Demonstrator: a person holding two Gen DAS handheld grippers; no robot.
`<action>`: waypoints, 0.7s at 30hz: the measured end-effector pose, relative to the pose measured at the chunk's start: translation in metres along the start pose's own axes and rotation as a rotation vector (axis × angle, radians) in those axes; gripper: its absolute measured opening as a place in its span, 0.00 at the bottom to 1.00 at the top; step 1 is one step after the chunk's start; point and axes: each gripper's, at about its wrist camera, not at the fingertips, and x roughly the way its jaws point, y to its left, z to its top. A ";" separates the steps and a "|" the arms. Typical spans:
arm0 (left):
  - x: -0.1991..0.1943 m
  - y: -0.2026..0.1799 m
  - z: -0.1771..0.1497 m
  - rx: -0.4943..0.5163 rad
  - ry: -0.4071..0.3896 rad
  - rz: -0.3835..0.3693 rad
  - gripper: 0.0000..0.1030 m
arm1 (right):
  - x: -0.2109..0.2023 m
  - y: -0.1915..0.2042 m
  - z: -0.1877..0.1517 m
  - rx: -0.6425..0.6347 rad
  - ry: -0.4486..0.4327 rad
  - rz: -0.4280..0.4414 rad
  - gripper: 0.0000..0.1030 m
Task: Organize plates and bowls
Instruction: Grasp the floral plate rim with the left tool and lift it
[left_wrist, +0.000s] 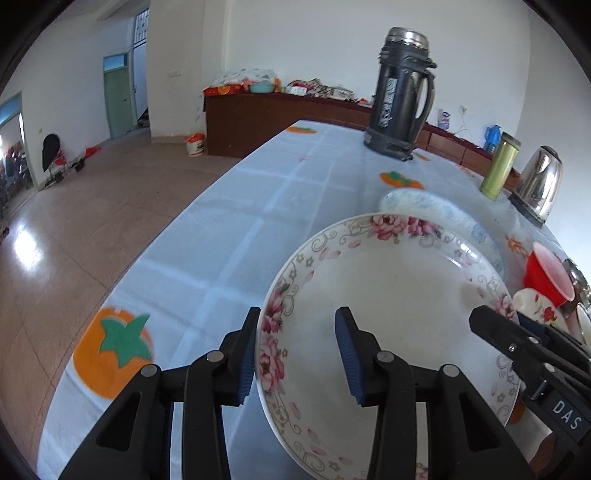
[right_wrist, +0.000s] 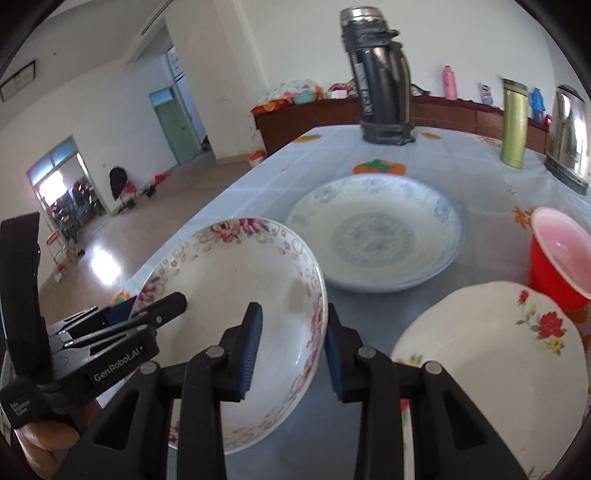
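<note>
A deep white plate with pink flowers hangs tilted over the table, held from both sides. My left gripper is shut on its left rim, one pad outside and one inside the dish. On the right rim my right gripper is shut the same way. Each gripper shows in the other's view, the right gripper and the left gripper. Behind lies a blue-patterned plate, apparently stacked on another. A white plate with red flowers sits at the near right.
A red bowl stands right of the blue plate. A dark thermos jug, a green tumbler and a steel kettle stand at the back. The table's left edge drops to the tiled floor.
</note>
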 end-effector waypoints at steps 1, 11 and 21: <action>0.000 -0.003 0.004 0.004 -0.010 -0.004 0.42 | -0.001 -0.005 0.003 0.018 -0.003 0.001 0.32; 0.020 -0.048 0.045 0.068 -0.087 -0.040 0.42 | -0.007 -0.046 0.030 0.143 -0.053 -0.056 0.32; 0.057 -0.074 0.064 0.085 -0.059 -0.075 0.42 | 0.007 -0.079 0.045 0.233 -0.005 -0.130 0.34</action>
